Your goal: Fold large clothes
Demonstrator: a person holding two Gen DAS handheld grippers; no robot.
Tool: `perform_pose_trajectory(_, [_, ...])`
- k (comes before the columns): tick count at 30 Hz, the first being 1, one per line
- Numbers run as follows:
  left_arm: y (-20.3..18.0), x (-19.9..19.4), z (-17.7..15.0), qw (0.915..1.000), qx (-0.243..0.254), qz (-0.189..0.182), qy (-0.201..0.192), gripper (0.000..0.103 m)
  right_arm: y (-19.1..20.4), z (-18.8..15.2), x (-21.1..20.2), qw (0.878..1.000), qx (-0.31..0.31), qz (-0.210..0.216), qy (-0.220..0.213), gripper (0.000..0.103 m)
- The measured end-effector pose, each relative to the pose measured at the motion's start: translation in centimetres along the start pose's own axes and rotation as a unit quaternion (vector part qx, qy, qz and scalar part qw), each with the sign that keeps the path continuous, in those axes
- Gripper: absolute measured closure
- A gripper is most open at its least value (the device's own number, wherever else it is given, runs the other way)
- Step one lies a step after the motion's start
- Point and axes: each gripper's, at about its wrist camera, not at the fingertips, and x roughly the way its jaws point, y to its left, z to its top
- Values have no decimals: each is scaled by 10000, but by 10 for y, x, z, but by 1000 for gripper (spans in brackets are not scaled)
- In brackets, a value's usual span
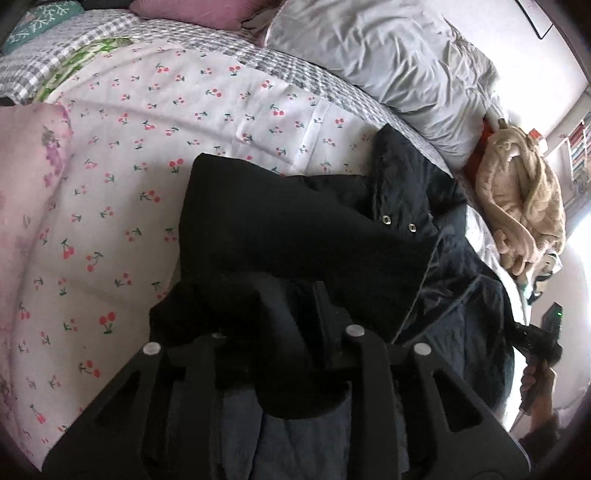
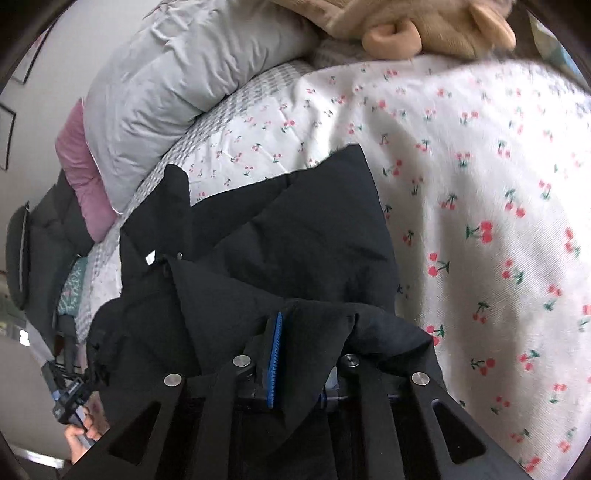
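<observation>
A large black jacket (image 1: pixel 295 229) with a quilted dark lining and metal snaps lies on a bed with a cherry-print cover (image 1: pixel 147 147). My left gripper (image 1: pixel 291 325) is shut on a fold of the jacket's black fabric, which bunches over and between its fingers. In the right wrist view the same jacket (image 2: pixel 295 229) spreads across the cherry-print cover (image 2: pixel 480 184). My right gripper (image 2: pixel 299 350) is shut on another fold of the jacket; one blue finger pad (image 2: pixel 275 358) shows beside the cloth. The other hand-held gripper (image 1: pixel 543 339) shows at the right edge of the left view.
A grey duvet (image 1: pixel 388 62) lies bunched at the bed's far side, with a pink pillow (image 1: pixel 207 11) and a teal cushion (image 1: pixel 40 22). A beige plush blanket (image 1: pixel 524 199) sits beside the jacket. A pink floral cloth (image 1: pixel 26 177) lies at the left. Bookshelves (image 1: pixel 580 147) stand beyond.
</observation>
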Motion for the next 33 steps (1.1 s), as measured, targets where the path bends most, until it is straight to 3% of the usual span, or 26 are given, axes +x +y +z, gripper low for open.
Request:
perform_pose_trajectory(2, [-1,-12,1,9998,141,-116,-32,68,-3,2,-11,9997,-19,222,63,73])
perform_pose_trajectory(4, [-5,-27,1,9990,357,-258,-48,63,-4,3,-28,9990,-56,448,-22,48])
perform_pose_trajectory(5, [-7,-32,0,9986,442,-303,-39,57,-4,4,-38,9984,-79,542,-136,30])
perform_pose_trajectory(6, [-9,-39,-1,9978,566,-340,-44,38,-4,5,-54,9973,-165,625,-341,26])
perform_pose_trajectory(8, [-13,-53,-4,9963,777,-286,-239,14,-1,7,-70,9964,-353,604,-484,26])
perform_pose_trajectory(11, [-14,-64,-10,9905,1243,-142,-571,13,6,9,-78,9945,-844,-82,-623,26])
perform_pose_trajectory(14, [-9,-41,-10,9865,1535,418,-393,13,11,7,-57,9890,-1211,-648,-551,26])
perform_pose_trajectory(16, [-3,-17,-9,9843,1550,795,-270,16,12,4,-37,9848,-1379,-920,-514,27])
perform_pose_trajectory(17, [0,-3,-9,9836,1529,939,-193,26,11,2,-27,9823,-1435,-1079,-529,28])
perform_pose_trajectory(19, [4,14,-8,9867,1363,876,-89,41,10,-3,-3,9760,-1529,-1447,-559,44])
perform_pose_trajectory(20, [5,18,-7,9893,1223,784,-128,46,9,-6,7,9733,-1592,-1553,-562,68])
perform_pose_trajectory(21, [4,17,-5,9904,1094,805,-248,56,13,-11,13,9670,-1687,-1787,-673,81])
perform_pose_trajectory(22, [2,14,-3,9908,997,807,-425,66,18,-15,14,9598,-1816,-1980,-811,85])
perform_pose_trajectory(23, [0,9,-3,9897,971,893,-560,85,25,-21,13,9503,-2005,-2178,-968,93])
perform_pose_trajectory(24, [-3,2,-3,9883,983,889,-760,90,36,-27,10,9379,-2239,-2375,-1176,95])
perform_pose_trajectory(27, [-17,-20,-5,9795,1240,874,-1323,96,66,-38,-11,9031,-2763,-2648,-1949,97])
perform_pose_trajectory(33, [-60,-67,36,9541,1410,561,-2581,96,114,-10,-44,8561,-3089,-2770,-3083,97])
